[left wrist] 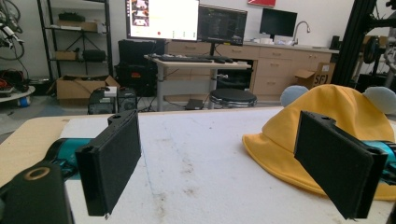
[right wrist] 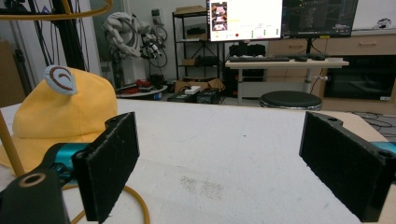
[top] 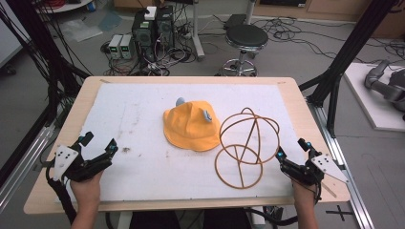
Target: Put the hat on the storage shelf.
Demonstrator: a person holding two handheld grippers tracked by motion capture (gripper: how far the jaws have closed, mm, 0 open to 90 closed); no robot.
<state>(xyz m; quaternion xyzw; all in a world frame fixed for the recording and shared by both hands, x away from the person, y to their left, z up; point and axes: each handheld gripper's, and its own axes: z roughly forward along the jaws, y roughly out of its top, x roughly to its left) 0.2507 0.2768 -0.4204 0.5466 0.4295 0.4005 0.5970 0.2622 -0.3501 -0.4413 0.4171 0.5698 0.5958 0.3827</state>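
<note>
I see the yellow hat [top: 191, 128] lying mid-tabletop [top: 52, 143] on the white mat [top: 143, 167], with a wire stand [top: 246, 145] just beside it on the right. My left gripper [top: 98, 145] sits near the front left, fingers [left wrist: 112, 163] spread wide, holding nothing. My right gripper [top: 292, 150] sits front right beside the stand, fingers [right wrist: 108, 163] equally wide, empty.

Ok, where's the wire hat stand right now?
In the high view the wire stand sits right of centre on the white mat, between the yellow hat and the right gripper.
</note>
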